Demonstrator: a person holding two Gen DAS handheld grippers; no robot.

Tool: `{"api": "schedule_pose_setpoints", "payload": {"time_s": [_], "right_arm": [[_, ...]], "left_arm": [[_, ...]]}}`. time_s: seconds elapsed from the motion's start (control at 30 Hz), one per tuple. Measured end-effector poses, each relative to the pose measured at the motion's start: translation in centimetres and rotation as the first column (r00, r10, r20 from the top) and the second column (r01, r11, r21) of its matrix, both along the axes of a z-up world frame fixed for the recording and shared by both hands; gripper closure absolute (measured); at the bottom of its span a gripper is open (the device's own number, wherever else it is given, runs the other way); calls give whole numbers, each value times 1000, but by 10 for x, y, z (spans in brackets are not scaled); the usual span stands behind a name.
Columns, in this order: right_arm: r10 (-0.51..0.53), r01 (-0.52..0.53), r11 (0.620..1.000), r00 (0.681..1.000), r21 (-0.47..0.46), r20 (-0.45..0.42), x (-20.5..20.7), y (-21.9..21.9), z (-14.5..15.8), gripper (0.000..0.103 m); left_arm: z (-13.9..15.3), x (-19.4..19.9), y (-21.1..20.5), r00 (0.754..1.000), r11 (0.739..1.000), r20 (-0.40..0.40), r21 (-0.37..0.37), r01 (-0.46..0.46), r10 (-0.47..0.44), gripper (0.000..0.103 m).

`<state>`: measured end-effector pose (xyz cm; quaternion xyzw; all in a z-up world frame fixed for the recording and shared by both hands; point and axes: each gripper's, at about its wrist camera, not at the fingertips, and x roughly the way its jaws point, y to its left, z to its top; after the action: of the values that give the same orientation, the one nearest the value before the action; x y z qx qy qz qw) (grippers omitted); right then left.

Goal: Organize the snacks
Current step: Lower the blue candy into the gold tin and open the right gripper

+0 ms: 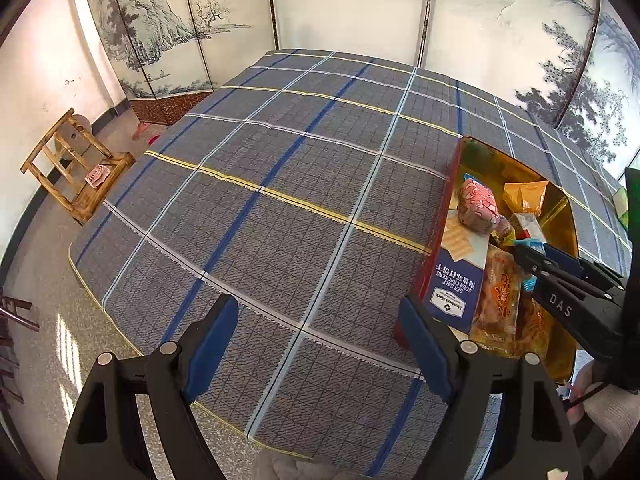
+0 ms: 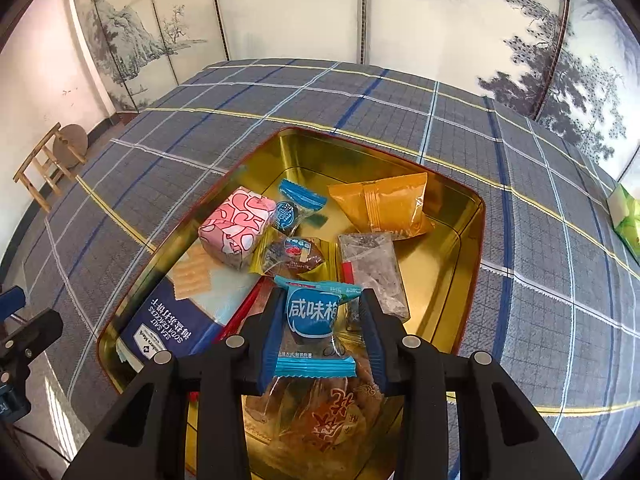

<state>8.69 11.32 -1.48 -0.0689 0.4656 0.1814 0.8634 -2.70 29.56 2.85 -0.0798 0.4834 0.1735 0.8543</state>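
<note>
A gold tin (image 2: pixel 466 236) with a red outside holds several snacks: a pink-patterned packet (image 2: pixel 236 226), an orange packet (image 2: pixel 384 204), a blue soda cracker box (image 2: pixel 176 320), a clear packet (image 2: pixel 374 268) and a large orange bag (image 2: pixel 320 408). My right gripper (image 2: pixel 322 310) is shut on a blue snack packet (image 2: pixel 314 320) just above the tin. My left gripper (image 1: pixel 318 340) is open and empty over the plaid cloth, left of the tin (image 1: pixel 452 184). The right gripper (image 1: pixel 532 260) also shows in the left wrist view.
The table is covered by a grey plaid cloth (image 1: pixel 280 184). A green packet (image 2: pixel 628 220) lies at the table's far right. A wooden chair (image 1: pixel 76 168) stands on the floor to the left. A painted folding screen (image 1: pixel 168 28) stands behind the table.
</note>
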Motion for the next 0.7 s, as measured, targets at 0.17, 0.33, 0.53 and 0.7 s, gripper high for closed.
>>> {"api": "schedule_pose_setpoints", "payload": {"time_s": [0.17, 0.33, 0.53, 0.7], "right_arm": [[-7, 7, 1000, 1000, -9, 10, -1, 0, -3, 64], [-12, 12, 1000, 1000, -2, 4, 0, -1, -2, 57], [-16, 16, 1000, 999, 11, 27, -9, -1, 5, 35], [-41, 39, 999, 993, 19, 106, -24, -7, 23, 24]], "left_arm": [[-5, -4, -1, 1000, 1000, -14, 3, 9, -8, 23], [-5, -7, -3, 1000, 1000, -10, -4, 15, -15, 23], [-1, -9, -6, 1000, 1000, -1, 8, 20, -20, 23], [2, -9, -12, 1000, 999, 8, 30, 22, -22, 23]]}}
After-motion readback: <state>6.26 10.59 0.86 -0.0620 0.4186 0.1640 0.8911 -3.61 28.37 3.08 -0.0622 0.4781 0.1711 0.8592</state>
